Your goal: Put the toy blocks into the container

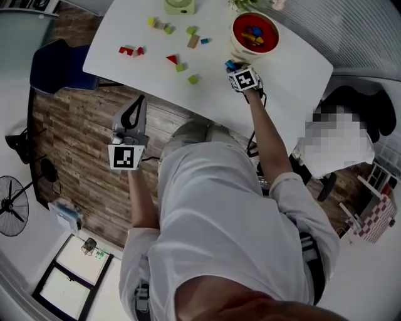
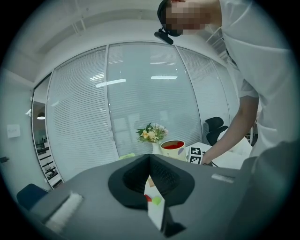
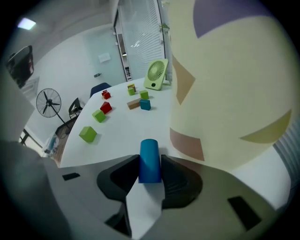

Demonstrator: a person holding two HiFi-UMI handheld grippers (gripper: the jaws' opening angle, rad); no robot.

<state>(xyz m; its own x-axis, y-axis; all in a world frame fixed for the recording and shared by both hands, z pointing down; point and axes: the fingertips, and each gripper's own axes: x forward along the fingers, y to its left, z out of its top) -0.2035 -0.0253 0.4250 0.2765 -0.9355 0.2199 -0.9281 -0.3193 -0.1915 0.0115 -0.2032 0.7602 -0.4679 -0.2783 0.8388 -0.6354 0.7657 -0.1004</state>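
On the white table (image 1: 125, 37) lie several loose toy blocks, among them a green cube (image 1: 193, 79) and a red wedge (image 1: 171, 59). The cream container (image 1: 235, 44) with a red inside holds a few blocks. My right gripper (image 1: 232, 65) is at the table just in front of the container, shut on a blue cylinder block (image 3: 150, 159) whose sides both pads touch. The container's wall (image 3: 225, 84) fills the right of the right gripper view. My left gripper (image 1: 139, 100) is shut and holds nothing, off the table's near edge above the floor.
A green desk fan (image 1: 180, 6) stands at the table's far edge, and a vase of flowers (image 2: 152, 133) stands beside the container. A blue chair (image 1: 56, 66) is at the table's left end. A floor fan (image 1: 12, 205) stands far left. Another person sits at the right.
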